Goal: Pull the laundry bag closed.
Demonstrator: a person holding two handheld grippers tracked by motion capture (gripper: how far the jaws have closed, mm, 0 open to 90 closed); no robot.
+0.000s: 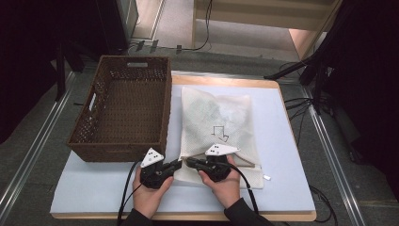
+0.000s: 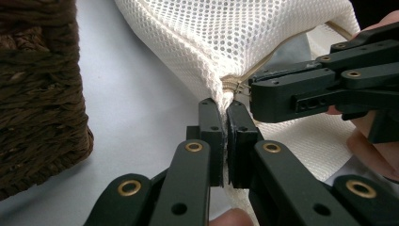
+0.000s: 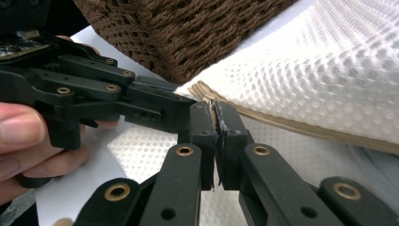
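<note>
The mesh bag (image 1: 219,127) lies on the surface (image 1: 287,141), at 3 o'clock of the basket (image 1: 123,106). Left tool (image 2: 225,106) clamps its corner as anchor; right tool (image 3: 214,110) clamps the zipper end, likely to open it.

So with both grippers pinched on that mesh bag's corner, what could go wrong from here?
1. The left gripper and right gripper clamp the white mesh bag almost at the same spot by its zipper; pulling apart could strain the seam or mesh.
2. Each grip catches only a thin edge of fabric, so it may slip out.
3. The wicker basket stands close beside the left gripper, so a sideways pull may knock it.
</note>
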